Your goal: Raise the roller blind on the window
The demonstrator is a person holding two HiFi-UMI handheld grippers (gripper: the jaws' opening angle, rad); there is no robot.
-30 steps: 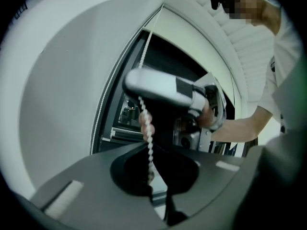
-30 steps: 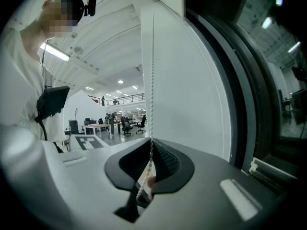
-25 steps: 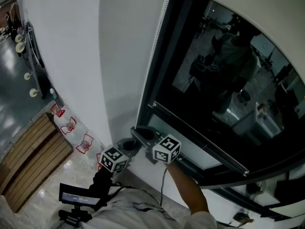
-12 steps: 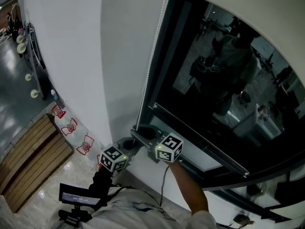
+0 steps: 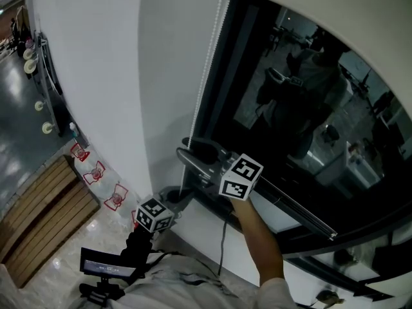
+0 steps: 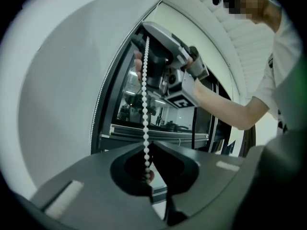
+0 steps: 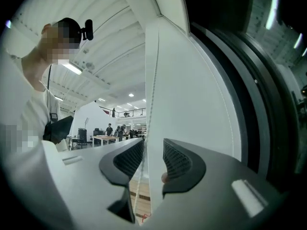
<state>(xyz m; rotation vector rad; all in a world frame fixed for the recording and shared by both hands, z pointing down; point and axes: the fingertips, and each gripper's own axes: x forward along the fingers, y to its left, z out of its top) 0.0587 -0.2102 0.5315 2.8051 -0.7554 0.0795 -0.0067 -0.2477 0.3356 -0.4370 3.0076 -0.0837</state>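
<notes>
Bead chain (image 6: pixel 146 104) runs vertically up frame centre, clamped low in the left claw (image 6: pixel 147 147); right claw (image 7: pixel 152 150), higher up, straddles it, jaws just opened, not gripping.

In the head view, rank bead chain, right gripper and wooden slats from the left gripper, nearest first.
1. bead chain: clamped in the left gripper.
2. right gripper: just above, jaws just opening, chain between them.
3. wooden slats: on the floor, far left.
</notes>
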